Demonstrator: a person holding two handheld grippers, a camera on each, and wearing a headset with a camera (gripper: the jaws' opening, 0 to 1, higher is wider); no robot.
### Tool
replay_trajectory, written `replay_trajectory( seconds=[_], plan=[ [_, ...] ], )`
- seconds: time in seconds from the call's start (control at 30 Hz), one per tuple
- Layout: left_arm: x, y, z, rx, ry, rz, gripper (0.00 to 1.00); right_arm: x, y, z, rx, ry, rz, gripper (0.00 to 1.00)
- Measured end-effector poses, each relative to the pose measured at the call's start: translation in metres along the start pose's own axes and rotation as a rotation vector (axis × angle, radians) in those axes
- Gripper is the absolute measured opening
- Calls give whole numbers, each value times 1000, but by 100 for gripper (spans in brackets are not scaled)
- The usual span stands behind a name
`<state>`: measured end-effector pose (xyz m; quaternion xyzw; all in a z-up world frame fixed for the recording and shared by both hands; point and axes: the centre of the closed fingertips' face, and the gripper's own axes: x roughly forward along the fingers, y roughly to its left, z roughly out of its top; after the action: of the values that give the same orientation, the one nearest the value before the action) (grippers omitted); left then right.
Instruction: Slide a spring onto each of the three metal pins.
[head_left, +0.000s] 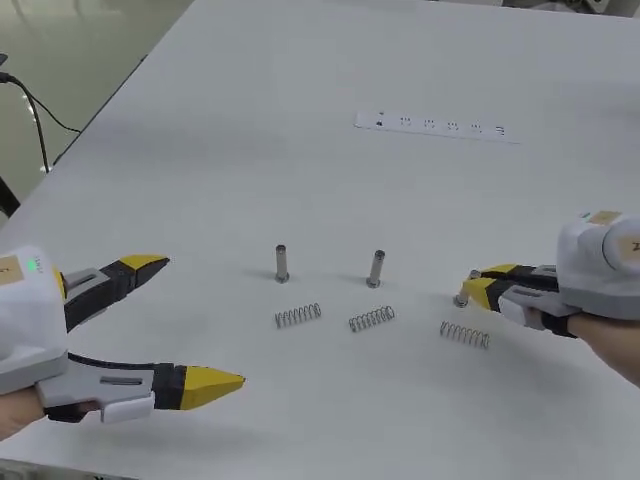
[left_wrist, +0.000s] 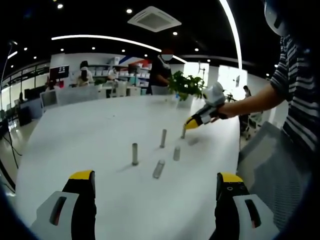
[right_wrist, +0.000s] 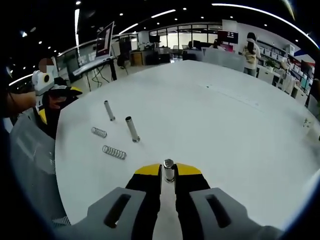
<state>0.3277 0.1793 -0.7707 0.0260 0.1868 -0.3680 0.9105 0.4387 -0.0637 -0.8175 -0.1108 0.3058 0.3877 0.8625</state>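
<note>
Hard to see much of the third pin (head_left: 461, 297) in the head view: mostly covered by the yellow tips of the right gripper (head_left: 480, 287), with just a small grey bit peeking out low over the worktop (head_left: 300, 180). Easier to see in the right gripper view: pinched tight between the two jaws, standing up, round top poking out. Cannot tell whether resting on the worktop or lifted a little.

Reaching in from the right with that gripper, low and nearly flat, arm cut off by the picture's edge.

Holding the left gripper (head_left: 185, 322) at the lower left, jaws spread far apart with nothing between them, pointing across toward the pins. Back part and hand cut off at the edge.

Standing up near the middle of the worktop: left pin (head_left: 282, 263) and middle pin (head_left: 376, 268), apart from each other, no spring on either. Lying flat just in front of them: left spring (head_left: 298, 315) and middle spring (head_left: 371, 319). Lying near the right gripper's tips but not touching: right spring (head_left: 465, 334). Blurry in the left gripper view, looking like short grey tubes there. Farther back, a flat white power strip (head_left: 437, 126), print too small to read.
</note>
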Motion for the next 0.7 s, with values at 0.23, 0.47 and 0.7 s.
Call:
replay_trajectory(
  seconds=[0.23, 0.47, 0.7],
  plan=[
    [-1, 0, -1, -4, 3, 4, 98, 0, 1, 1, 1, -5, 1, 11],
    [-2, 0, -1, -3, 6, 6, 98, 0, 2, 2, -9, -6, 4, 14],
    [-2, 0, 0, 4, 11, 5, 98, 0, 3, 2, -12, -7, 12, 17]
  ],
)
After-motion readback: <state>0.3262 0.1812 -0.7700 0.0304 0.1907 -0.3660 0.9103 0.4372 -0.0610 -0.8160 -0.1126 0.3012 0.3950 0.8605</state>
